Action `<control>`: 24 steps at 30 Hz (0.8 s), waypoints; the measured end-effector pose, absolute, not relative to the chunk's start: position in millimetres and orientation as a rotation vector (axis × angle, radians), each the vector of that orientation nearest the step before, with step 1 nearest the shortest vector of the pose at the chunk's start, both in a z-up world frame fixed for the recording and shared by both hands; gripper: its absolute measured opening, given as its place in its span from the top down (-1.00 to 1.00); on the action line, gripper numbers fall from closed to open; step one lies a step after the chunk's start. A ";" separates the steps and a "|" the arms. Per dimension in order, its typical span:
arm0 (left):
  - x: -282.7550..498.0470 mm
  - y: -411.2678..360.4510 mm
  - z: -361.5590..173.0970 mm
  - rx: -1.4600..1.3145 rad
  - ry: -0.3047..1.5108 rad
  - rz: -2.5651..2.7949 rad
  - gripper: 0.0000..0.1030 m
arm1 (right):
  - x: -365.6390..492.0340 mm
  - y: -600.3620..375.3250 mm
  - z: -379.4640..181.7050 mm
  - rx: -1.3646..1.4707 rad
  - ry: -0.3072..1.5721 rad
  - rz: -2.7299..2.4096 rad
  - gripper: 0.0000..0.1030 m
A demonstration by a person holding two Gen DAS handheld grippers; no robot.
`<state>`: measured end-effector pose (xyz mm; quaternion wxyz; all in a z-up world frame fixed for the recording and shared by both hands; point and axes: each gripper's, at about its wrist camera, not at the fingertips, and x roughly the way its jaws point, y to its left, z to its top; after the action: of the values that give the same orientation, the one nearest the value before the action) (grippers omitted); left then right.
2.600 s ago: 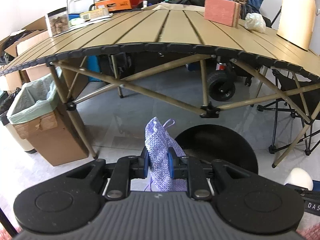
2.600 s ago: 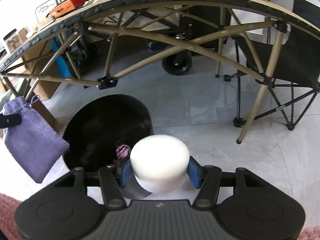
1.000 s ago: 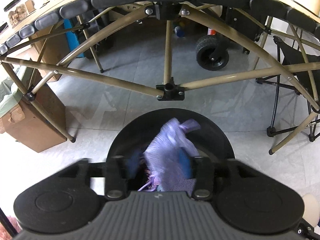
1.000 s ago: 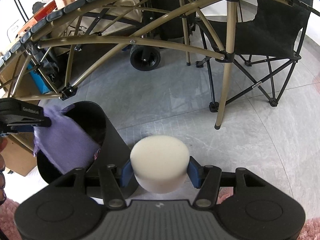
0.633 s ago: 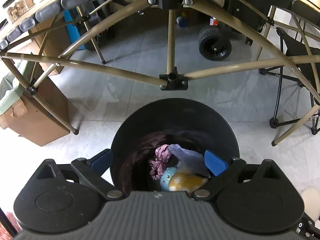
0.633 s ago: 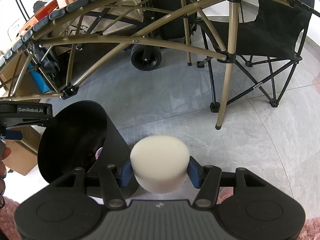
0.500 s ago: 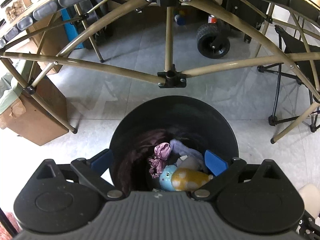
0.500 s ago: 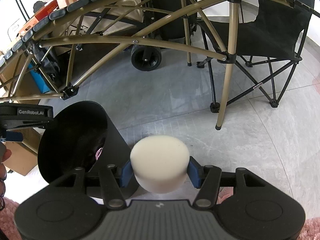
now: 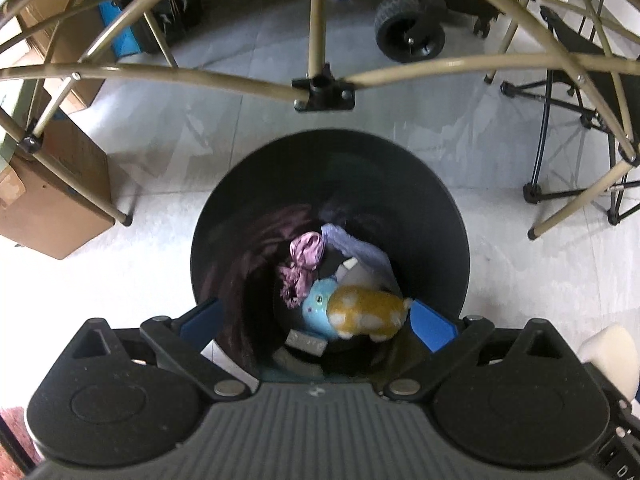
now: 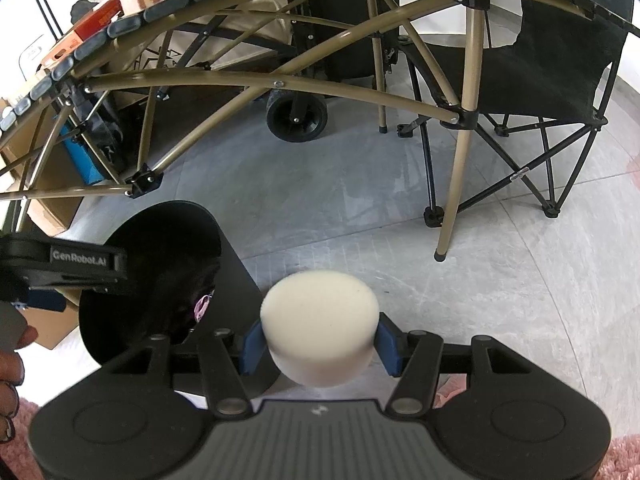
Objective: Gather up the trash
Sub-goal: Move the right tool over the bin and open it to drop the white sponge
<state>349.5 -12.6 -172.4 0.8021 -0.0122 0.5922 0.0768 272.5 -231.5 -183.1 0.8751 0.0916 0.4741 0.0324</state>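
Note:
My left gripper (image 9: 316,320) stands open over the round black bin (image 9: 328,136), its blue pads wide apart with nothing between them. At the bottom of the bin lie the purple pouch (image 9: 356,250), a crumpled pink piece (image 9: 304,260) and a blue and yellow plush toy (image 9: 360,312). My right gripper (image 10: 320,344) is shut on a white foam cylinder (image 10: 320,320), held just right of the bin (image 10: 236,276). The left gripper's side (image 10: 64,268) shows over the bin's mouth in the right wrist view.
The tan folding table frame (image 9: 320,88) arches over the bin. A black folding chair (image 10: 552,60) stands to the right, a cart wheel (image 9: 410,34) behind, and a cardboard box (image 9: 52,200) to the left. A person's fingers (image 10: 12,344) show at the left edge.
The left gripper opened and the purple pouch dropped into the bin. It then tipped further down over the bin. The right gripper kept still with the foam.

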 end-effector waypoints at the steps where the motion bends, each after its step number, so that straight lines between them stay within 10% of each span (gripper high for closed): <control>1: 349.2 -12.3 -173.3 -0.025 1.275 0.162 -0.97 | 272.6 -231.4 -183.0 0.191 0.989 0.069 -0.09; 24: 330.1 20.1 -163.3 -0.067 1.284 0.164 -1.00 | 275.7 -190.5 -166.5 0.138 0.968 0.153 -0.09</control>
<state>330.1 20.1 -163.3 0.7971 -0.0311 0.5982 0.0765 275.7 -190.5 -166.5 0.8801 0.0662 0.4645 0.0733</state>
